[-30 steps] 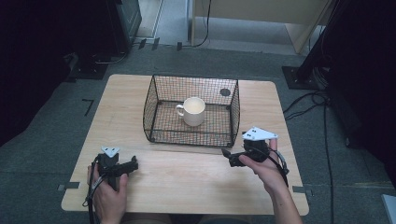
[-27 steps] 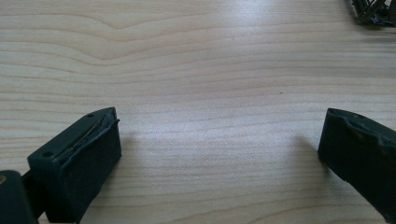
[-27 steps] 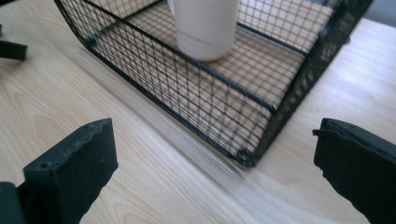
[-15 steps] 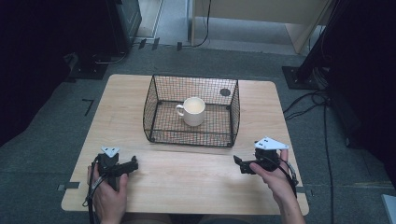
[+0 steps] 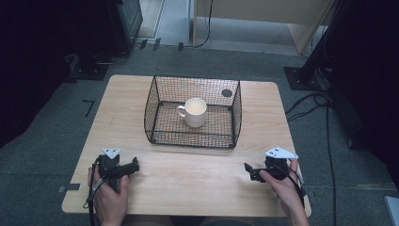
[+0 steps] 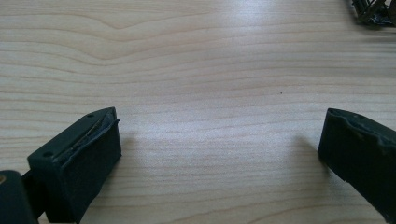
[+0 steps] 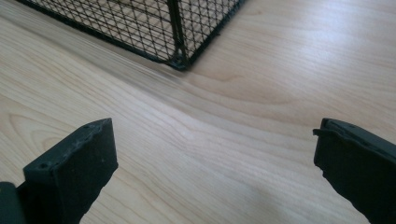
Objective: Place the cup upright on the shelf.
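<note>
Both grippers parked on table (image 5: 188, 188) near front edge, nothing held. Left gripper (image 5: 134, 165) at ~7 o'clock from basket, jaws wide apart, bare wood between. Right gripper (image 5: 248, 170) at ~5 o'clock, jaws likewise spread, empty, pointing toward basket corner (image 7: 180, 60). Cream mug (image 5: 194, 112) upright inside wire basket (image 5: 160, 94), table centre, handle toward 9 o'clock. Basket open-topped, so prob. mug reached from above. Grippers well apart from mug; looks like rest/ready pose.

One wire basket (image 5: 193, 136), one mug (image 5: 195, 112) (cream), two grippers.
</note>
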Demonstrator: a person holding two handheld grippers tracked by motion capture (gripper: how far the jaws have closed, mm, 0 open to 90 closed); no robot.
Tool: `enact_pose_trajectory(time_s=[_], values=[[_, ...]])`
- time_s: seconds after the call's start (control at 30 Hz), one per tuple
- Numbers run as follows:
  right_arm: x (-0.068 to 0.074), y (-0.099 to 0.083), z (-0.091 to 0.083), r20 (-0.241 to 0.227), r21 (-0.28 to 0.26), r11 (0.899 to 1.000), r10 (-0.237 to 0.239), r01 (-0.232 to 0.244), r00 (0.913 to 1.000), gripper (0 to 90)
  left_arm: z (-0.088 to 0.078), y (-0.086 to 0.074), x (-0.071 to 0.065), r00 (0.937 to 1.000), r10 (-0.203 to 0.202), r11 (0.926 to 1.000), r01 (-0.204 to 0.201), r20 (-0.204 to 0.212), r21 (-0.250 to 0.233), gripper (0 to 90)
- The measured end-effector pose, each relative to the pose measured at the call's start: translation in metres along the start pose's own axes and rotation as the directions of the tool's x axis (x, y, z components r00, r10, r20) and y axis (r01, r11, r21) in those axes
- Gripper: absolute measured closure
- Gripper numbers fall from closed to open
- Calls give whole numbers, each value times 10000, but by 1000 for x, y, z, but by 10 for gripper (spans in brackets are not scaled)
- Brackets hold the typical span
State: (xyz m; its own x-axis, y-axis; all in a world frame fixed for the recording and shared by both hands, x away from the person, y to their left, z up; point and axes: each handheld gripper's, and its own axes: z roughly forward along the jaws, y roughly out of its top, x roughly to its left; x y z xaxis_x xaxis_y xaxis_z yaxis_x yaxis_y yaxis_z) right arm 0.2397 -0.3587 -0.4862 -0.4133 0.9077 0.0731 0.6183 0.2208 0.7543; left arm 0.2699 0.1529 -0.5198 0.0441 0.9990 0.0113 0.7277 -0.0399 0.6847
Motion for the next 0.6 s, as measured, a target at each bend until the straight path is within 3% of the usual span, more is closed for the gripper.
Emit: enact_pose_trajectory(time_s=[0.6], values=[[-25,-35,2,956,465,9970,567,-614,9938,0,0,0,0,10000,32,10000,-32,-4,9,0]])
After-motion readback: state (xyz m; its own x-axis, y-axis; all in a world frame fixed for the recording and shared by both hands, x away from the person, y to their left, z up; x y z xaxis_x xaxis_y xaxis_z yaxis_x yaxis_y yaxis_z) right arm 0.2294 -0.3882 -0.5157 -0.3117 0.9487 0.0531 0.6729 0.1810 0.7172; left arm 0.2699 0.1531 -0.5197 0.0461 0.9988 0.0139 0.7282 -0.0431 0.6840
